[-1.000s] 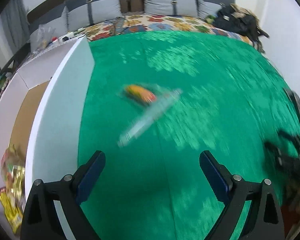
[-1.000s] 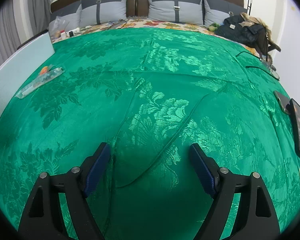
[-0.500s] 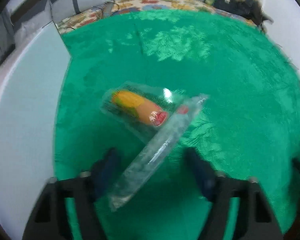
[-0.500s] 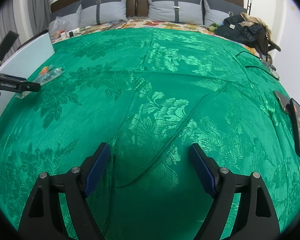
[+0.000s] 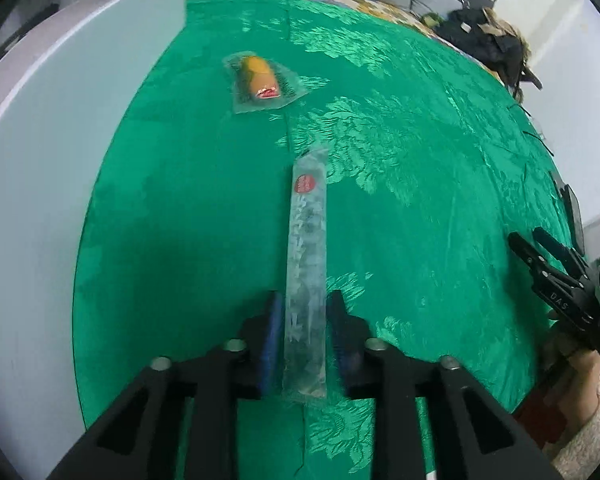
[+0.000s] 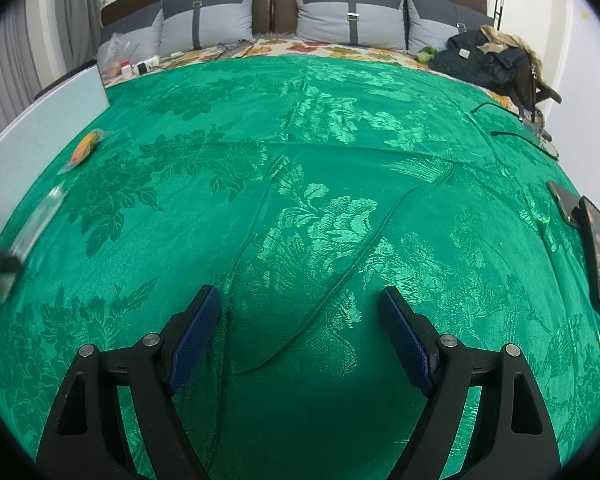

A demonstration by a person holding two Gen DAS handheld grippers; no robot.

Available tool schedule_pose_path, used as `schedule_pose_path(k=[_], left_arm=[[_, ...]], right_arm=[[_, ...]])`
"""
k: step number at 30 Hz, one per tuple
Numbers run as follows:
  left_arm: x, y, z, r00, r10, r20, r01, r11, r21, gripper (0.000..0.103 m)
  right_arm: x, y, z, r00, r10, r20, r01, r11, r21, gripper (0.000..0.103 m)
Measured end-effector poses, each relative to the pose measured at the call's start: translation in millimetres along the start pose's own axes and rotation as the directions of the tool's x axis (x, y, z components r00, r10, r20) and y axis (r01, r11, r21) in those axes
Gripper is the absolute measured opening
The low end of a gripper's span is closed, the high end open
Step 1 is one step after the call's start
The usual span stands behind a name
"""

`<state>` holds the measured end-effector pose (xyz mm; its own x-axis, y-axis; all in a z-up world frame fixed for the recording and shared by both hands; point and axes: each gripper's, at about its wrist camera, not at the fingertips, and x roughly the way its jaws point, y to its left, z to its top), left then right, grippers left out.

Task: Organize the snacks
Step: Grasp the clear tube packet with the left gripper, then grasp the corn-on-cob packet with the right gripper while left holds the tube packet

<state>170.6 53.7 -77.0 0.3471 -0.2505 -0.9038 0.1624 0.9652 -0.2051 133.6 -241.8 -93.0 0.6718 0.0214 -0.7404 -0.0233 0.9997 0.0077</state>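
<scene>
My left gripper (image 5: 304, 312) is shut on the near end of a long clear snack packet (image 5: 306, 248) with a red round label; the packet points away from me above the green cloth. An orange snack in a clear wrapper (image 5: 260, 80) lies on the cloth further off, near the white box wall (image 5: 40, 168). In the right wrist view the long packet (image 6: 28, 236) and the orange snack (image 6: 85, 147) show at the far left. My right gripper (image 6: 300, 312) is open and empty, low over the cloth; it also shows in the left wrist view (image 5: 556, 276).
The green patterned cloth (image 6: 340, 160) covers a bed. Two phones (image 6: 598, 256) lie at the right edge. A dark bag and jacket (image 6: 488, 60) sit at the back right. Grey pillows (image 6: 348, 20) line the headboard. Small clutter (image 6: 136, 66) sits at the back left.
My left gripper has closed on the long clear packet and lifted it off the orange snack, turning it to point straight ahead. The right gripper has not moved.
</scene>
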Motion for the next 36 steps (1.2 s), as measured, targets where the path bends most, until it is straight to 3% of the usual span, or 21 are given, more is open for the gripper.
schedule_pose_path(k=[1, 3, 10, 12, 14, 16, 23, 36], left_arm=[[0.4, 0.2, 1.4, 1.000, 0.008, 0.012, -0.008, 1.000, -0.005, 0.058], [0.7, 2.3, 5.5, 0.997, 0.054, 0.050, -0.053, 0.998, -0.025, 0.076], [14.7, 7.8, 18.1, 0.978, 0.162, 0.129, -0.162, 0.987, -0.008, 0.077], [17.7, 6.4, 15.9, 0.971, 0.190, 0.146, -0.195, 0.981, 0.023, 0.083], [21.7, 6.8, 15.0, 0.961, 0.217, 0.173, -0.229, 0.972, 0.048, 0.095], [24.6, 17.2, 15.8, 0.960, 0.214, 0.179, -0.220, 0.975, 0.013, 0.103], [25.9, 21.6, 13.3, 0.947, 0.208, 0.244, -0.219, 0.975, 0.022, 0.103], [27.2, 22.3, 14.9, 0.947, 0.205, 0.248, -0.217, 0.976, 0.022, 0.103]], right_arm=[[-0.5, 0.2, -0.2, 1.000, 0.000, 0.000, 0.000, 1.000, 0.000, 0.084], [-0.7, 0.3, -0.3, 1.000, 0.000, 0.001, 0.000, 1.000, 0.000, 0.084], [-0.5, 0.0, -0.3, 1.000, 0.000, 0.001, 0.000, 1.000, 0.001, 0.084], [-0.6, 0.0, -0.2, 1.000, 0.000, 0.001, 0.000, 1.000, 0.001, 0.084], [-0.7, -0.1, -0.2, 1.000, 0.000, 0.001, 0.000, 1.000, 0.001, 0.084], [-0.7, -0.1, -0.3, 1.000, 0.000, 0.001, 0.000, 1.000, 0.001, 0.084], [-0.9, -0.2, -0.3, 1.000, 0.000, 0.001, 0.000, 1.000, 0.001, 0.084], [-1.3, -0.2, -0.6, 1.000, 0.000, 0.002, 0.000, 1.000, 0.002, 0.084]])
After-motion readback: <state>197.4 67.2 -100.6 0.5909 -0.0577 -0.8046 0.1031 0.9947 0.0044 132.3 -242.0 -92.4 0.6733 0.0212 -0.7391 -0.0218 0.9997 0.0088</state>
